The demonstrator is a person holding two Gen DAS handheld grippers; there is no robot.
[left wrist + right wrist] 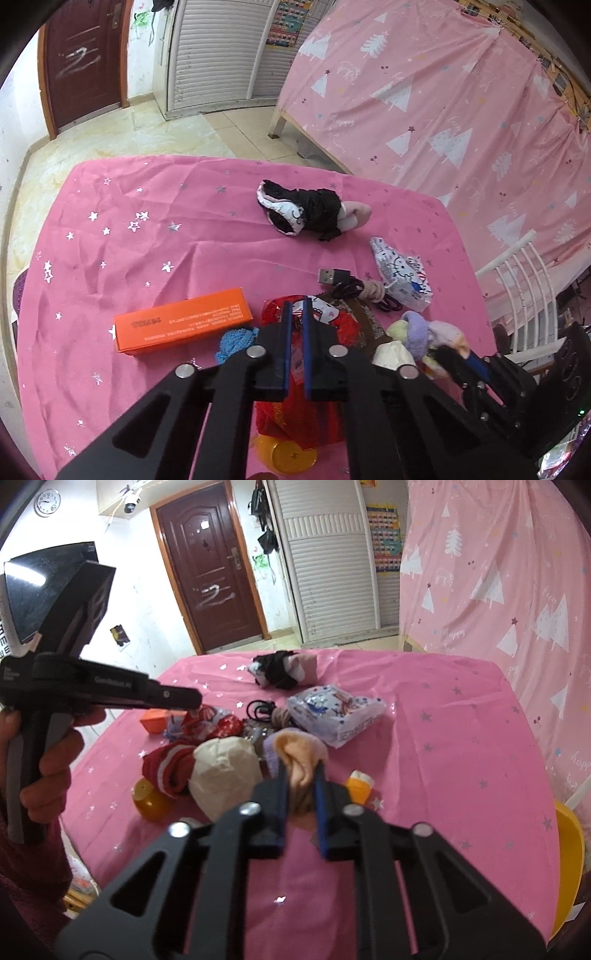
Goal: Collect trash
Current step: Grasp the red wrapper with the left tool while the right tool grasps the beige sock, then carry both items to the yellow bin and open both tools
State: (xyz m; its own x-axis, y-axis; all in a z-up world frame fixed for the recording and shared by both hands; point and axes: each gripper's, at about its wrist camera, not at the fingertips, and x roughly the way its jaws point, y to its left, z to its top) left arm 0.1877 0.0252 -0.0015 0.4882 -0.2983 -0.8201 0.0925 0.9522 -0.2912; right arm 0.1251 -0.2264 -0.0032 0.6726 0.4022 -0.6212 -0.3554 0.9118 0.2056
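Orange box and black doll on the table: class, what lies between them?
Nothing: in the left wrist view only bare pink star-printed tablecloth lies between the orange box and the black doll.

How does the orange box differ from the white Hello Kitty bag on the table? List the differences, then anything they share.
The orange box is a rigid, plain rectangle; the white Hello Kitty bag is soft, crumpled and patterned. The box lies apart from the pile; the bag touches the black cable. Both rest on the pink tablecloth.

Brown door (pixel 212 572), slatted wardrobe (pixel 332 561), perhaps a pink bed curtain (pixel 498 572).
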